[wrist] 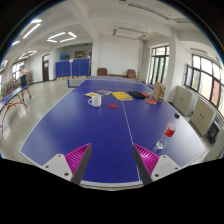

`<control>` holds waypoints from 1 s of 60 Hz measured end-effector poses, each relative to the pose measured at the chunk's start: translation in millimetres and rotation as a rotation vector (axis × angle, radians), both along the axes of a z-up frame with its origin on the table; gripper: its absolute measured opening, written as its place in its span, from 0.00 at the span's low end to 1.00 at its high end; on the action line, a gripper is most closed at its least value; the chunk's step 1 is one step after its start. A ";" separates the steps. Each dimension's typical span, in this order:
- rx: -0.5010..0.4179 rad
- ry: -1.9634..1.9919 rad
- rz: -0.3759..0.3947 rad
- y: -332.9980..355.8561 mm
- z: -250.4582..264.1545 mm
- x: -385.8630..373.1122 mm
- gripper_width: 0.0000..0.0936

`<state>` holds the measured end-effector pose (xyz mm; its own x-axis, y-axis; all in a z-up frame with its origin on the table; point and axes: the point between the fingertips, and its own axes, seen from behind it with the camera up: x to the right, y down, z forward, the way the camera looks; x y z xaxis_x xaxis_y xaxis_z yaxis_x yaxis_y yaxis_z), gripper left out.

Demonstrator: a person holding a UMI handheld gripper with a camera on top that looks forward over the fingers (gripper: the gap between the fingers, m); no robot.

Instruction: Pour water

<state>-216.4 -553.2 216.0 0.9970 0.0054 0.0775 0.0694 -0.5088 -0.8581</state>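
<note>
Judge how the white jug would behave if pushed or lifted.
The jug looks rigid, so it probably keeps shape when gripped. Upright and tallish, it might tip if pushed. Its fill is hidden, so weight is uncertain. The gripper is open, well short of it.

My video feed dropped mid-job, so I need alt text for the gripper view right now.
The tool hangs open and empty over the near end of a blue table-tennis table, its pink pads holding nothing. A white cup and some flat items sit far beyond the fingers; a small red object and a clear container stand near the table's right edge.
</note>
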 end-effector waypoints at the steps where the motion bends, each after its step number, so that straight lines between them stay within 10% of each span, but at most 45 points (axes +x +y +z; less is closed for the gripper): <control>1: -0.005 -0.004 -0.006 -0.2 -8.3 9.5 0.90; 14: -0.046 -0.060 -0.112 22.0 -94.4 164.7 0.91; 37: 0.138 -0.034 -0.136 169.9 -123.5 326.2 0.87; 60: 0.255 -0.016 -0.110 222.2 -127.5 334.6 0.39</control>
<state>118.2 -331.0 88.6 0.9892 -0.1244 0.0779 0.0401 -0.2813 -0.9588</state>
